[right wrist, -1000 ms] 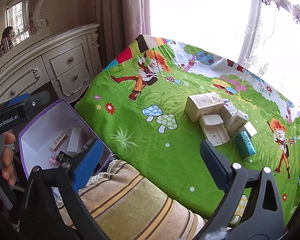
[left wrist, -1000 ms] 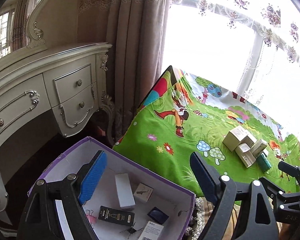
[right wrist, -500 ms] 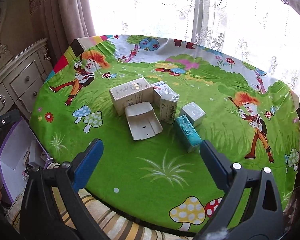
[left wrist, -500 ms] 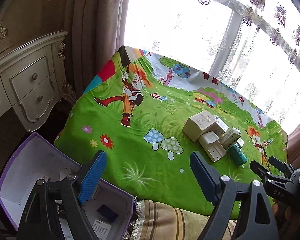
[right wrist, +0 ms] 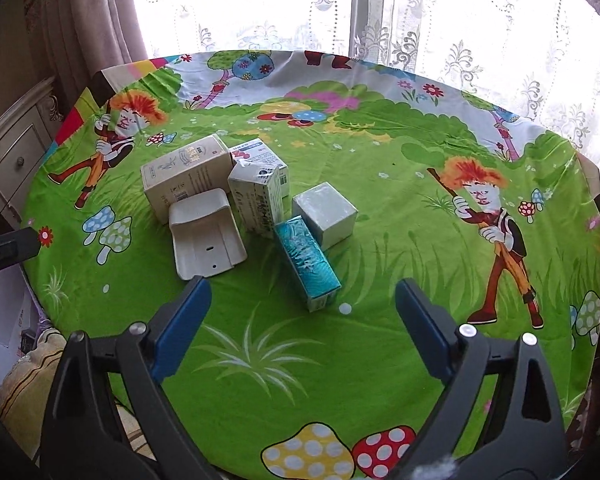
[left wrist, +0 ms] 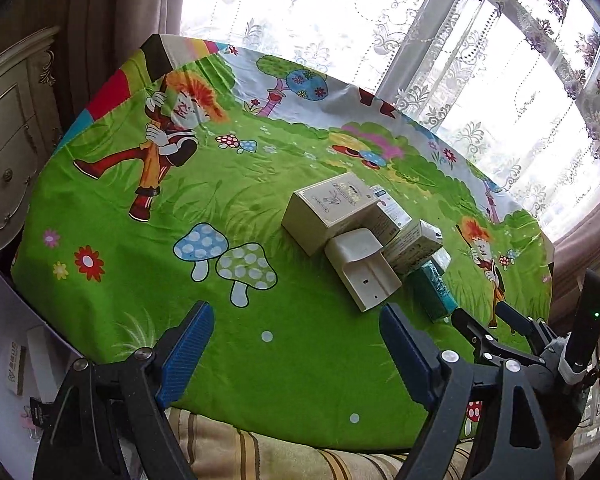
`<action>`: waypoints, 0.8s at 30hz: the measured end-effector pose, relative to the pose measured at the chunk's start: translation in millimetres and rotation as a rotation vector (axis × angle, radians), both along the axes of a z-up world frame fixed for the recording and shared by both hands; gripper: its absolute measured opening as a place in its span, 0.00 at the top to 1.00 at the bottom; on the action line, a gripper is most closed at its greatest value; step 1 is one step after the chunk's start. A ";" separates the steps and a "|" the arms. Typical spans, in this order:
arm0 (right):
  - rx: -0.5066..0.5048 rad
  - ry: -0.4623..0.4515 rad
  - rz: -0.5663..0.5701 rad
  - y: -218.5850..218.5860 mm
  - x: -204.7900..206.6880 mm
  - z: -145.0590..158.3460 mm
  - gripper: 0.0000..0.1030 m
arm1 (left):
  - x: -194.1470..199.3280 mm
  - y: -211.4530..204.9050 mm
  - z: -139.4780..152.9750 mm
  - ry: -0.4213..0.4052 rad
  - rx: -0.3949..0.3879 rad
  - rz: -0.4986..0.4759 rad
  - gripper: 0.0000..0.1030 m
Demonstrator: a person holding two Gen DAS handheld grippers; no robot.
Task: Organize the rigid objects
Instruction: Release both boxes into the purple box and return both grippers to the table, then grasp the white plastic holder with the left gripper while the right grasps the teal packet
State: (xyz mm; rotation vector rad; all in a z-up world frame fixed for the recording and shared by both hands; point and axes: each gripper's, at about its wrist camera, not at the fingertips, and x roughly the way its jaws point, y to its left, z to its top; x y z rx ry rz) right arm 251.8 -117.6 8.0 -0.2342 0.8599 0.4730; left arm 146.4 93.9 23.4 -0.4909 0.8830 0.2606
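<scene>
A cluster of boxes lies mid-table on the green cartoon cloth (right wrist: 380,208). It holds a large cream box (right wrist: 184,172) (left wrist: 332,212), a white plastic holder (right wrist: 204,240) (left wrist: 362,268), a printed white box (right wrist: 256,200), a small white cube box (right wrist: 326,214) and a teal box (right wrist: 306,264) (left wrist: 434,292). My right gripper (right wrist: 303,286) hovers just short of the teal box's near end. Its jaws are closing a little and grip nothing. My left gripper (left wrist: 294,312) is open and empty over bare cloth, left of the white holder. The right gripper's fingers (left wrist: 488,324) show at the left view's right edge.
A purple-rimmed white box (left wrist: 4,340) (right wrist: 4,320) with small items sits low at the left, beside the table. A striped cushion (left wrist: 260,452) lies under the near table edge. A cream dresser (left wrist: 4,140) stands left. Lace curtains and a bright window lie behind.
Both views have swung right, away from the purple box and dresser, onto the table. The box cluster is nearer and more central. The right gripper's fingers stand slightly closer together.
</scene>
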 end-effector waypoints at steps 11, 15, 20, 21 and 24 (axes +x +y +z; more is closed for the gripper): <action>-0.001 0.056 -0.007 0.4 23.5 -24.0 0.23 | 67.6 -18.9 -28.7 0.073 -0.146 0.047 0.17; 0.001 0.053 -0.001 1.9 26.8 -26.4 0.23 | 89.6 -12.6 -42.9 0.109 -0.224 0.148 0.16; -0.001 0.055 0.011 4.4 31.6 -31.0 0.28 | 110.5 -6.6 -57.9 0.156 -0.314 0.236 0.16; -0.004 0.055 0.011 4.6 32.4 -32.5 0.29 | 113.4 -6.4 -59.4 0.163 -0.317 0.252 0.15; -0.002 0.066 0.011 3.7 35.4 -36.9 0.35 | 122.7 -8.0 -63.0 0.183 -0.334 0.282 0.15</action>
